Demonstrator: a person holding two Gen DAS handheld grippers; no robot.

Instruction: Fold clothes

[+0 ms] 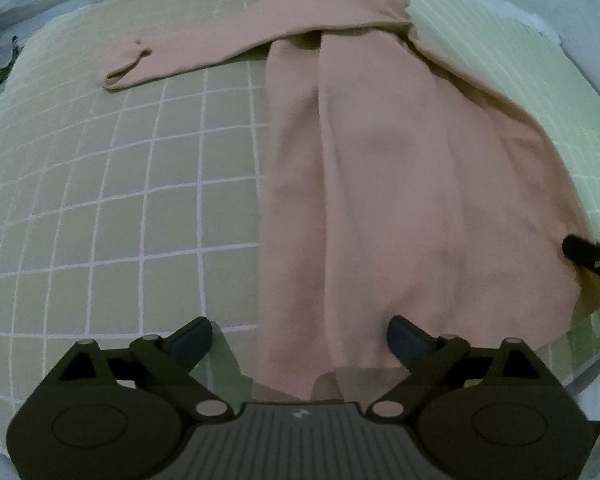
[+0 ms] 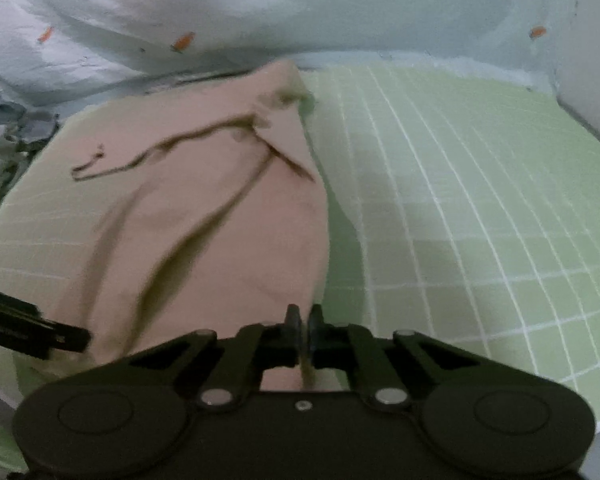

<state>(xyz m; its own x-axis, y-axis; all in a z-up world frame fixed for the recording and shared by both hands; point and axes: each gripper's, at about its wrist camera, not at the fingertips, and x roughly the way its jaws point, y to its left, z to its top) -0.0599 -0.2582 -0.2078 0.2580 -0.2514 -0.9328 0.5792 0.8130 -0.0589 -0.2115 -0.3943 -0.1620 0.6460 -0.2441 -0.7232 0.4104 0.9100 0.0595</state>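
A beige long-sleeved garment (image 1: 400, 184) lies on a green gridded mat (image 1: 120, 200), with a pale blue bedsheet (image 2: 220, 12) bunched beyond the mat's far edge. The fold is partly made: the body is doubled lengthwise, one panel lapping the other along a seam that runs from near to far, and it occupies the right half of the mat in the left wrist view. One sleeve (image 1: 204, 48) is not yet tucked; it stretches out to the left across the far part of the mat, cuff lying flat. The left gripper (image 1: 300, 338) stands wide open over the near hem, its pads apart with only cloth and mat beneath, gripping nothing. The right gripper (image 2: 304, 326) is closed tight on the near right edge of the garment, a thin fold of fabric pinched between the pads. Remaining, by judgement: bringing in the sleeve, then folding the body crosswise.
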